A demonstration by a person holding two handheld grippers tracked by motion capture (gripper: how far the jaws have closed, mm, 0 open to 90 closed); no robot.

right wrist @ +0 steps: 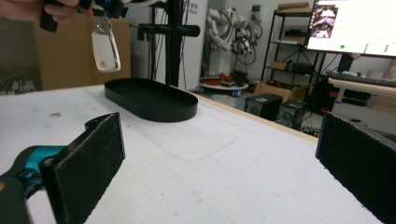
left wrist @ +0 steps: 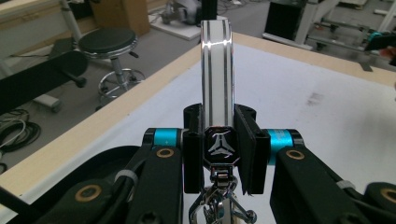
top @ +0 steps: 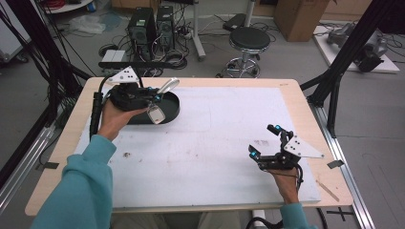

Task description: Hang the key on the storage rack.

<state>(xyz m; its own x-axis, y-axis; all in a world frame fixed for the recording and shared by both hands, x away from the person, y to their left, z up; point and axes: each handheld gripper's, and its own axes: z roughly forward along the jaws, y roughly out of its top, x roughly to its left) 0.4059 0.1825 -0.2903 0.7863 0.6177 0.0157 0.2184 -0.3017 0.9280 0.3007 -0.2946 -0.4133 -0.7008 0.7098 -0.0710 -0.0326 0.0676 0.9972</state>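
Observation:
My left gripper (top: 155,97) is shut on a silvery key fob (top: 168,86) and hovers over a black oval tray (top: 176,109) at the table's back left. In the left gripper view the pads (left wrist: 194,149) clamp the fob's flat metal bar (left wrist: 217,74), and a key ring (left wrist: 219,200) dangles beneath. A clear tag (top: 155,113) hangs from it above the tray; it shows as well in the right gripper view (right wrist: 105,51). My right gripper (top: 264,140) rests low over the white mat at the front right, open with nothing between its pads (right wrist: 88,163).
A white mat (top: 215,143) covers the wooden table. The tray (right wrist: 154,112) lies far ahead of my right gripper (right wrist: 224,172). Behind the table stand a stool (top: 248,40), computer towers (top: 153,24) and cables. Black frame posts (top: 334,81) flank both sides.

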